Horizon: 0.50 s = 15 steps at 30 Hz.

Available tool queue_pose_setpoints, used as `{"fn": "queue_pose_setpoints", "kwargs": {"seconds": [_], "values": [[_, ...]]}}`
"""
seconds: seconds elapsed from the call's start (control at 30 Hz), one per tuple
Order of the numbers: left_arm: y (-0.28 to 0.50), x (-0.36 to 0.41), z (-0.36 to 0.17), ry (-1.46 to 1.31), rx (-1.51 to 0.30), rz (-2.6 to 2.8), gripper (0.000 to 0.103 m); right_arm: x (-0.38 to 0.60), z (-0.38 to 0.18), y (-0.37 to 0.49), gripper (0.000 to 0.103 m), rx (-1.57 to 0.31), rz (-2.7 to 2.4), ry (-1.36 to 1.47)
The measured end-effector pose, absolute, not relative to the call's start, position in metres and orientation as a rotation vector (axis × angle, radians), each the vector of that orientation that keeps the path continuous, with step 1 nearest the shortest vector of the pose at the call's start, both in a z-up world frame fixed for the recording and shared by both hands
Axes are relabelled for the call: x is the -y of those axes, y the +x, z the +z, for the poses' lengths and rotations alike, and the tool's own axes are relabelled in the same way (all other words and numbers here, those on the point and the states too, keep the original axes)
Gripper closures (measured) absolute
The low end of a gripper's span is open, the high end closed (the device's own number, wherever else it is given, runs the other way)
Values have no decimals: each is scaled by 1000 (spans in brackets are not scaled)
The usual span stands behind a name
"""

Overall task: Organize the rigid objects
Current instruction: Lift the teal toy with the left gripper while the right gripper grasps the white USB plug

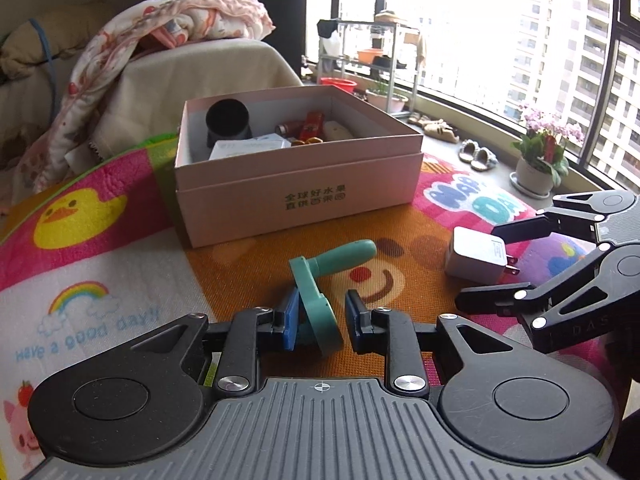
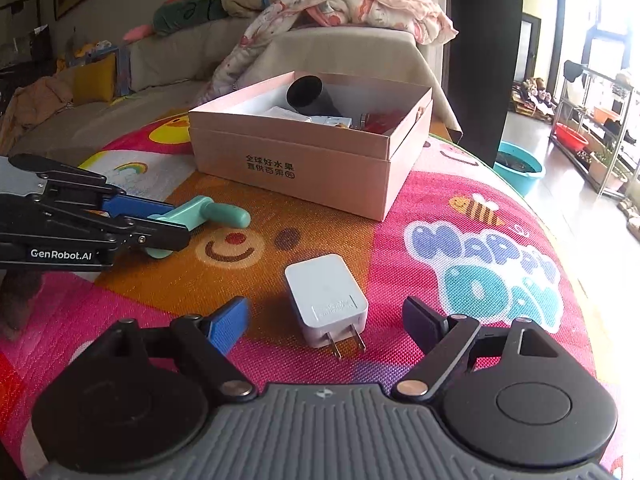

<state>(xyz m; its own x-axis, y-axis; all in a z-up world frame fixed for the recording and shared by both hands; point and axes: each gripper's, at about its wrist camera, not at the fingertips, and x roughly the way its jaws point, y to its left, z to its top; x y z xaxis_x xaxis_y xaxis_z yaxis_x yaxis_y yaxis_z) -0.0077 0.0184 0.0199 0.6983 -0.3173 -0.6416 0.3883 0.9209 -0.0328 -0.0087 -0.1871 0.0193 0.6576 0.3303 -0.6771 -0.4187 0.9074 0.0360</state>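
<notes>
Blue pads of the left gripper (image 1: 320, 326) straddle the flat disc end of the teal handled tool (image 1: 320, 280), jaws narrow, one pad touching; whether it is gripped I cannot tell. Hard, light plastic, probably slick; the disc edge suits a pinch. It lies just before the pink box (image 1: 296, 176).

Right gripper (image 2: 326, 322) stands wide around the white charger (image 2: 326, 300), untouched, well before the box; rigid, light, best taken across its flat sides.
</notes>
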Motion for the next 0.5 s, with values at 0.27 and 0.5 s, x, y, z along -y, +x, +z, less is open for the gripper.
{"fn": "queue_pose_setpoints", "kwargs": {"seconds": [0.27, 0.5], "values": [[13, -9, 13, 124, -703, -375, 74, 190, 21, -14, 19, -750, 428, -150], [-6, -17, 13, 99, -709, -394, 76, 207, 23, -12, 18, -730, 352, -191]]}}
